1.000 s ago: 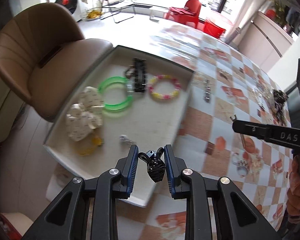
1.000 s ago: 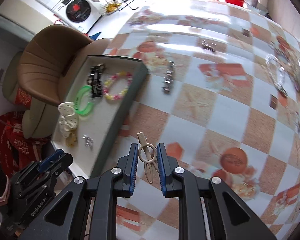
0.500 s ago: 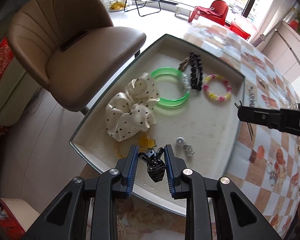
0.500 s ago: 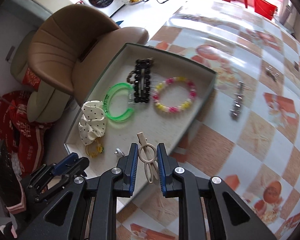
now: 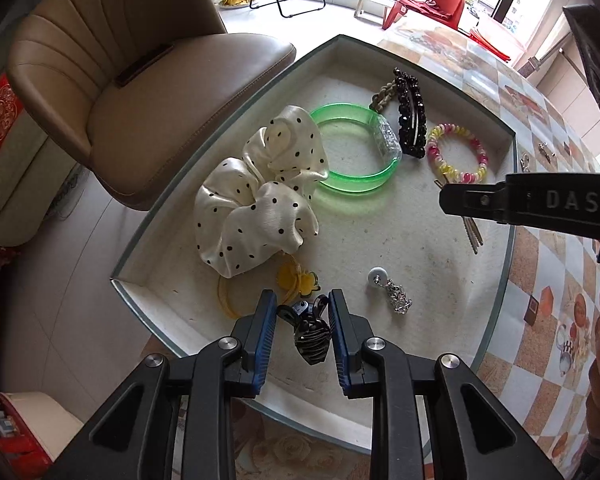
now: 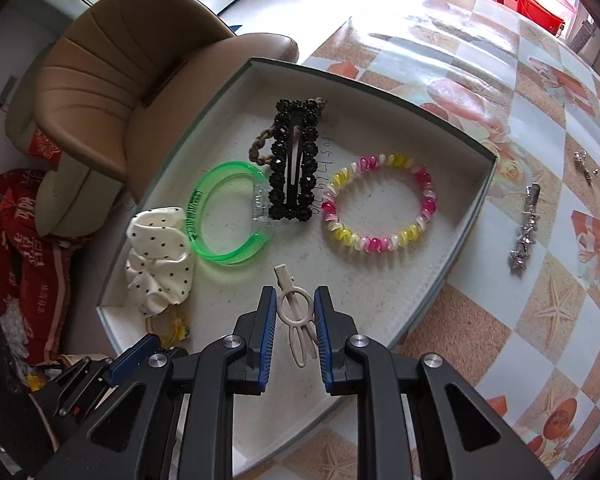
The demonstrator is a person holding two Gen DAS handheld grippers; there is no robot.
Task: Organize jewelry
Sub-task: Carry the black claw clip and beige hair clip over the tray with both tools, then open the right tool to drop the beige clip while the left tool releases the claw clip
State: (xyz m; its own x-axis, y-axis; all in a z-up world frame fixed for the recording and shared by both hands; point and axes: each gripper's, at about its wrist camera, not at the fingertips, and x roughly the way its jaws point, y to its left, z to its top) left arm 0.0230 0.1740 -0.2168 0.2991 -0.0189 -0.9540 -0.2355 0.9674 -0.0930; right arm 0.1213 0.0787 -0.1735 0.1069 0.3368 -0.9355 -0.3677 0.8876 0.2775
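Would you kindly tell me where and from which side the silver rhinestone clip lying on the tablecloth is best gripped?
Grip the silver rhinestone clip at its middle, coming straight down from above, jaws closing across its narrow width. It lies flat on the tablecloth, long and thin, outside the tray, with free space on both sides.

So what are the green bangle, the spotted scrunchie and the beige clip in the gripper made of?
Green bangle: looks like translucent plastic, since light glows through it and the tray shows behind it.
Spotted scrunchie: cream fabric with black dots, probably satin, given its soft sheen and gathered folds.
Beige hair clip, held in the right gripper: matte and smooth, so likely plastic, though painted metal is possible.
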